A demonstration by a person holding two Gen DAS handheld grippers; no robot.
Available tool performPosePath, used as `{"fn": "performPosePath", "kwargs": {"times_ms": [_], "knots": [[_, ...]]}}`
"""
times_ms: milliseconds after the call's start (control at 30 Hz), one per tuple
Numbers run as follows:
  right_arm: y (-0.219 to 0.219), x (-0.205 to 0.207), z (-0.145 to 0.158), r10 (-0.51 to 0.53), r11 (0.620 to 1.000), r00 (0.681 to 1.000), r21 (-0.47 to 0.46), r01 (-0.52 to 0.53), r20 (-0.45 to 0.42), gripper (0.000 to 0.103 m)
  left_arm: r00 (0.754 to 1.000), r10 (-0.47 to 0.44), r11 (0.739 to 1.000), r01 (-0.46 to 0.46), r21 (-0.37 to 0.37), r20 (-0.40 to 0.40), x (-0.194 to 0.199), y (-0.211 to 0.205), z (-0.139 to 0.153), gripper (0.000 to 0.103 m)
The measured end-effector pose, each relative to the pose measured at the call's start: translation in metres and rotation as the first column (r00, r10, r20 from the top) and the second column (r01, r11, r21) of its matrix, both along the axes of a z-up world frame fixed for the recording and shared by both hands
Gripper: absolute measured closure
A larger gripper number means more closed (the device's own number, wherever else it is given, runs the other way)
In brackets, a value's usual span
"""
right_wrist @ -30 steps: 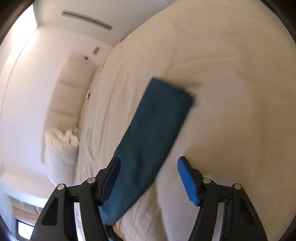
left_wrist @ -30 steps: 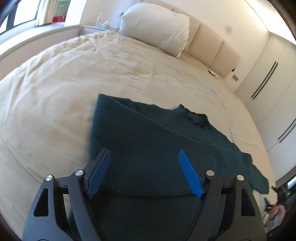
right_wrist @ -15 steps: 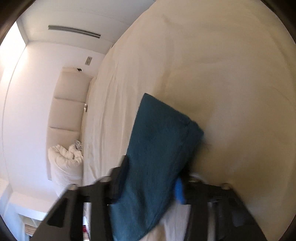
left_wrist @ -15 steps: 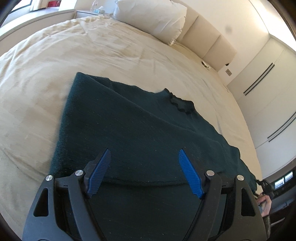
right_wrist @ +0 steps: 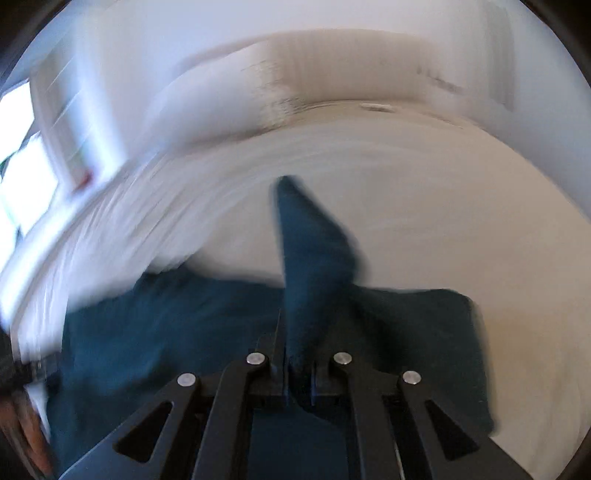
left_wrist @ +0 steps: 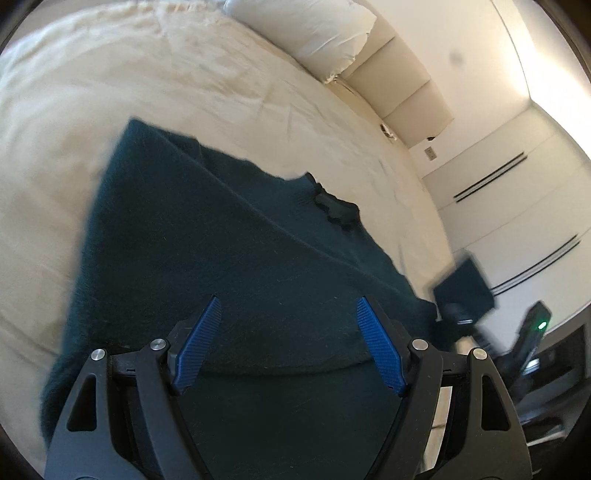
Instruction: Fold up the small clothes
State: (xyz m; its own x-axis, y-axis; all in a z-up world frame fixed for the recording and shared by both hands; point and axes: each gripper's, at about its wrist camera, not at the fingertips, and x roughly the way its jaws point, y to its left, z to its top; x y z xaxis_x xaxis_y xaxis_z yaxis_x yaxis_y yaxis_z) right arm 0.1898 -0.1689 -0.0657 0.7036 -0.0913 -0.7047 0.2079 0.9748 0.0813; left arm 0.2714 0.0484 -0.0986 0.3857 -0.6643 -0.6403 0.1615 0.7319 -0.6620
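A dark teal knit garment (left_wrist: 229, 266) lies spread on the cream bed (left_wrist: 147, 85). My left gripper (left_wrist: 288, 339) is open and empty, just above the garment's near edge. My right gripper (right_wrist: 297, 365) is shut on the garment's sleeve (right_wrist: 310, 251) and holds it lifted above the garment body (right_wrist: 166, 325). In the left wrist view the lifted sleeve end (left_wrist: 465, 288) and the right gripper (left_wrist: 461, 317) show at the far right. The right wrist view is motion-blurred.
A white pillow (left_wrist: 317, 33) and padded headboard (left_wrist: 402, 85) are at the far end of the bed. White wardrobe doors (left_wrist: 517, 206) stand to the right. A window (right_wrist: 22, 166) is on the left in the right wrist view.
My right gripper closed on the sleeve and swung it up and over toward the garment body. My left gripper moved closer over the garment, still open.
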Motion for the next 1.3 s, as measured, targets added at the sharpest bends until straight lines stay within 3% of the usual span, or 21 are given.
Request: {"fn": "performPosePath", "kwargs": {"times_ms": [67, 133, 267, 333, 400, 500, 600, 667, 700, 733, 800, 867, 900, 933, 1000, 1033, 1100, 1233, 1300], "knots": [[0.052, 0.012, -0.017, 0.083, 0.993, 0.996, -0.083, -0.086, -0.042, 0.094, 0.999, -0.021, 0.999, 0.019, -0.038, -0.035, 0.003, -0.002, -0.005, 0.027], [0.085, 0.017, -0.029, 0.118, 0.987, 0.991, -0.101, -0.124, -0.066, 0.094, 0.995, -0.058, 0.992, 0.048, -0.116, -0.086, 0.007, -0.006, -0.012, 0.028], [0.119, 0.022, -0.043, 0.174, 0.960, 0.978, -0.203, -0.195, -0.115, 0.094, 0.977, -0.118, 0.966, 0.072, -0.247, -0.176, 0.020, -0.020, -0.024, 0.028], [0.126, 0.016, -0.048, 0.192, 0.940, 0.973, -0.261, -0.220, -0.130, 0.093, 0.958, -0.178, 0.939, 0.097, -0.329, -0.225, 0.026, -0.033, -0.029, 0.028], [0.131, 0.013, -0.053, 0.203, 0.934, 0.969, -0.271, -0.235, -0.139, 0.092, 0.944, -0.226, 0.925, 0.131, -0.356, -0.239, 0.031, -0.047, -0.033, 0.028], [0.135, 0.007, -0.053, 0.212, 0.924, 0.966, -0.291, -0.248, -0.150, 0.091, 0.933, -0.243, 0.933, 0.149, -0.329, -0.266, 0.041, -0.060, -0.035, 0.028], [0.138, 0.001, -0.056, 0.255, 0.912, 0.952, -0.284, -0.295, -0.171, 0.075, 0.921, -0.258, 0.922, 0.144, -0.358, -0.293, 0.050, -0.061, -0.041, 0.028], [0.137, -0.002, -0.053, 0.288, 0.912, 0.942, -0.251, -0.325, -0.175, 0.056, 0.917, -0.266, 0.926, 0.156, -0.345, -0.299, 0.052, -0.066, -0.041, 0.028], [0.133, -0.008, -0.050, 0.285, 0.917, 0.945, -0.241, -0.318, -0.163, 0.052, 0.914, -0.273, 0.927, 0.168, -0.335, -0.299, 0.052, -0.069, -0.042, 0.028], [0.124, -0.016, -0.045, 0.272, 0.930, 0.952, -0.217, -0.298, -0.144, 0.047, 0.911, -0.284, 0.929, 0.184, -0.322, -0.298, 0.051, -0.073, -0.042, 0.028], [0.105, -0.029, -0.037, 0.250, 0.953, 0.961, -0.146, -0.266, -0.117, 0.046, 0.908, -0.297, 0.933, 0.208, -0.295, -0.297, 0.048, -0.081, -0.044, 0.032], [0.075, -0.049, -0.030, 0.192, 0.980, 0.977, -0.034, -0.196, -0.096, 0.046, 0.902, -0.307, 0.934, 0.224, -0.279, -0.303, 0.045, -0.089, -0.047, 0.044], [0.060, -0.058, -0.028, 0.160, 0.987, 0.984, 0.033, -0.158, -0.084, 0.046, 0.900, -0.302, 0.941, 0.229, -0.248, -0.315, 0.044, -0.094, -0.050, 0.056], [0.043, -0.068, -0.026, 0.129, 0.986, 0.989, 0.117, -0.121, -0.067, 0.046, 0.901, -0.298, 0.946, 0.234, -0.224, -0.317, 0.043, -0.097, -0.050, 0.072], [0.012, -0.086, -0.027, 0.062, 0.962, 0.997, 0.269, -0.047, -0.045, 0.046, 0.903, -0.288, 0.954, 0.242, -0.176, -0.319, 0.040, -0.103, -0.051, 0.082], [-0.005, -0.096, -0.030, 0.016, 0.934, 0.999, 0.356, -0.002, -0.037, 0.045, 0.908, -0.278, 0.959, 0.243, -0.145, -0.314, 0.039, -0.105, -0.050, 0.094], [-0.032, -0.110, -0.036, -0.055, 0.858, 0.998, 0.511, 0.050, -0.004, 0.039, 0.917, -0.263, 0.964, 0.237, -0.119, -0.299, 0.038, -0.106, -0.047, 0.096], [-0.061, -0.127, -0.052, -0.183, 0.714, 0.983, 0.686, 0.139, -0.009, 0.035, 0.950, -0.224, 0.975, 0.217, -0.054, -0.216, 0.037, -0.093, -0.023, 0.096], [-0.074, -0.133, -0.062, -0.230, 0.608, 0.973, 0.778, 0.157, -0.016, 0.034, 0.961, -0.209, 0.978, 0.206, -0.033, -0.179, 0.037, -0.081, -0.009, 0.096]]}}
